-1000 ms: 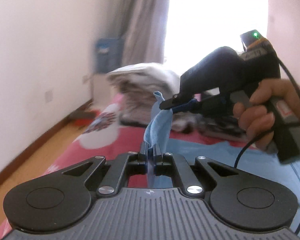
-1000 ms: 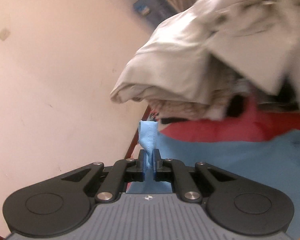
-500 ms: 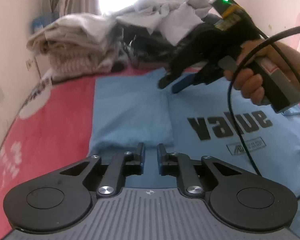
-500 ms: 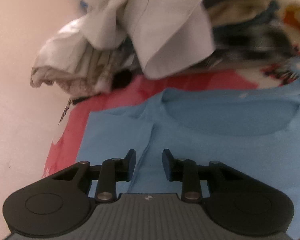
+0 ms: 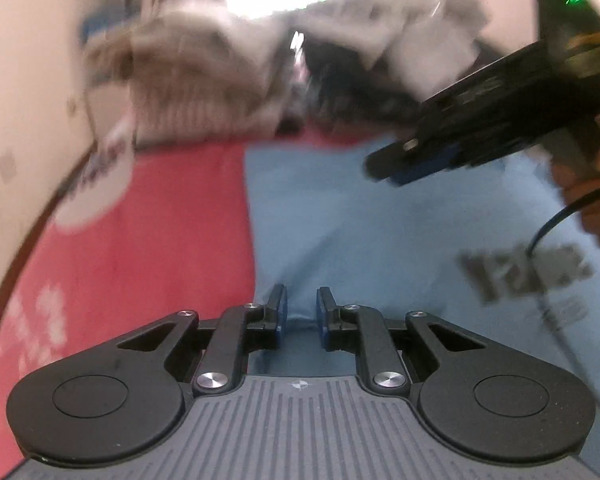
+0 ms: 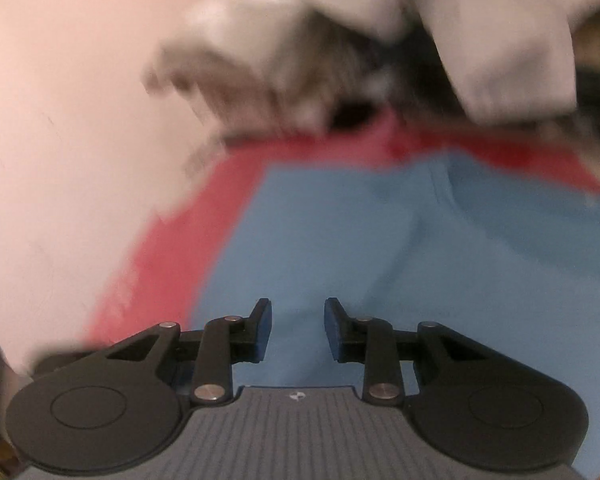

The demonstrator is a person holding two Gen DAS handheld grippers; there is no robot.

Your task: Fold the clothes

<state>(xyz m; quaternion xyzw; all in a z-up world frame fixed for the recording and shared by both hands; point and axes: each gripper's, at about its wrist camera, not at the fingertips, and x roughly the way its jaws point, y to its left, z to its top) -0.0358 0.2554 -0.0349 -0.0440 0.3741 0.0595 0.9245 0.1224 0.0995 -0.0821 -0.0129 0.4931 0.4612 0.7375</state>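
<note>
Currently the blue T-shirt [image 5: 340, 232] lies flat on the red bedcover [image 5: 172, 232], filling the centre and right of the left wrist view and the lower centre of the right wrist view. Left gripper [image 5: 299, 312]: jaws apart and opening, nothing pinched between them, cloth only beneath. Right gripper [image 6: 297, 322]: jaws apart but closing, nothing between the pads yet (seen also from the left wrist view at upper right, hovering over the shirt near its top).

Handling, judged: thin knit, light, limp, not fragile; it will sag and crease unless taken at two points at once. Best holds look to be the left side edge, which runs down centre-left in the left wrist view, or the shoulder seam near the collar.

Open room: bare bedcover at frame left, bounded by the wall [image 5: 28, 80]. Pile of clothes [image 5: 228, 76] crowds the top of both views (blurred), so a fold toward it risks snagging. Cable [image 5: 540, 240] trails over the printed lettering
</note>
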